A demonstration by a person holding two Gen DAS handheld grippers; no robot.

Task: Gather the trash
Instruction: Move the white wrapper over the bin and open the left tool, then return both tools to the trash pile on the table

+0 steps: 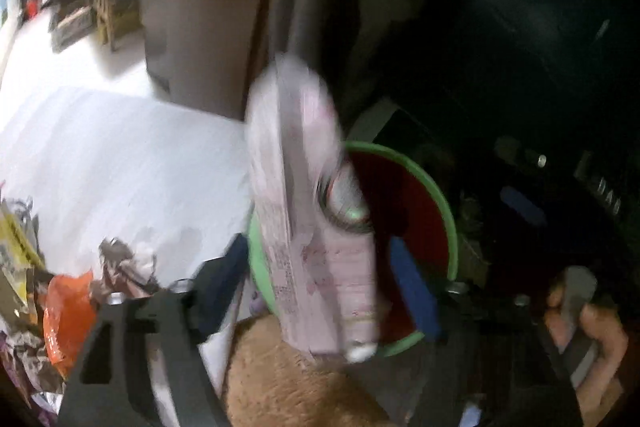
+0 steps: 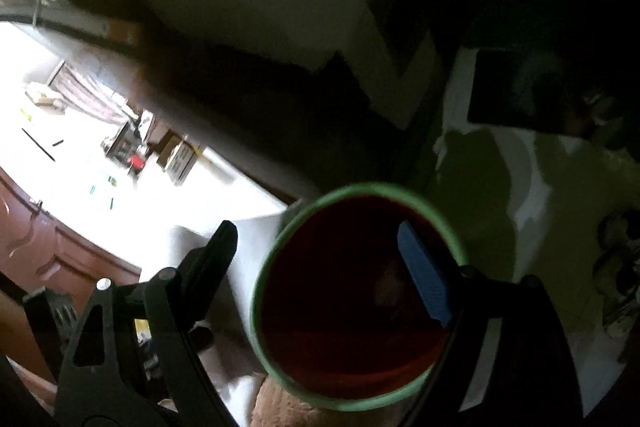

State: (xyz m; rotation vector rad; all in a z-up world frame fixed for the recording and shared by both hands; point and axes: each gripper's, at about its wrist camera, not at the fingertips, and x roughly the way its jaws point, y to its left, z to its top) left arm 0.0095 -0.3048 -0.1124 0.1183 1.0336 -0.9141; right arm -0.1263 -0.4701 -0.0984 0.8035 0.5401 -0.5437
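The left hand-held gripper (image 1: 320,291) has its fingers spread wide, and a pale pink carton (image 1: 308,211) sits in the gap between them, right over the mouth of the green-rimmed bin (image 1: 450,227). The carton is badly smeared by motion blur and doesn't look pinched from either side, so my read is it's been let go so it drops in, though I honestly can't tell whether a finger is touching it. There's a roundish can-like thing (image 1: 348,203) just beside it at the rim; can't say if it's inside the bin or part of the same bundle.

The right hand-held gripper (image 2: 320,275) is open too, one finger on each side of the bin rim (image 2: 360,405), with the blue pad (image 2: 424,275) over the dark red interior. Hard to say if it's touching the wall. Probably it's parked there to steady or guard the bin while the other side dumps stuff in.

More trash is well off to the left in the left wrist view: an orange wrapper (image 1: 68,311) in a heap of crumpled packaging (image 1: 120,267) on the white floor (image 1: 120,155). A tan fuzzy thing (image 1: 280,379) lies right below the bin. So plenty left to collect, I'd guess.
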